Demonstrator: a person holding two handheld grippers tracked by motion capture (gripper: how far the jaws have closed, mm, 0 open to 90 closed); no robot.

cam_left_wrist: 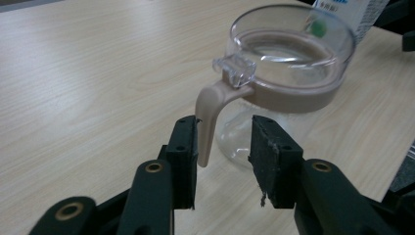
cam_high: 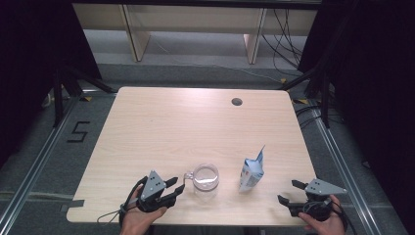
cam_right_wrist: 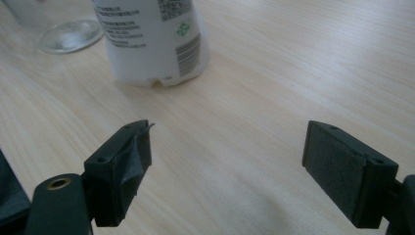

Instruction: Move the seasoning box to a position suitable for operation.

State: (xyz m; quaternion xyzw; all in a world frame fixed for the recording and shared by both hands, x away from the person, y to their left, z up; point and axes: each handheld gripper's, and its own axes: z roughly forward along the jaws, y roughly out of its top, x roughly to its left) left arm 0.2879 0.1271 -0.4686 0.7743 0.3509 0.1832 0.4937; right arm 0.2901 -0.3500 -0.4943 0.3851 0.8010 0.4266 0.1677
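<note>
A clear glass jug (cam_high: 205, 178) with a beige collar and handle (cam_left_wrist: 208, 122) stands near the table's front edge. My left gripper (cam_high: 177, 187) is just left of it and open. In the left gripper view the handle hangs between the jaws (cam_left_wrist: 225, 137), against the left pad, with a gap to the right pad. A white and blue carton (cam_high: 251, 172), its top torn open, stands upright right of the jug. My right gripper (cam_high: 288, 191) is wide open to the carton's right with nothing between its fingers (cam_right_wrist: 232, 147). The carton (cam_right_wrist: 151, 39) is ahead of it and apart.
The wooden table (cam_high: 195, 122) has a round cable hole (cam_high: 237, 102) at the back right. Both grippers sit close to the front edge. The jug's base (cam_right_wrist: 68, 34) shows behind the carton in the right gripper view. Dark stands and cables flank the table.
</note>
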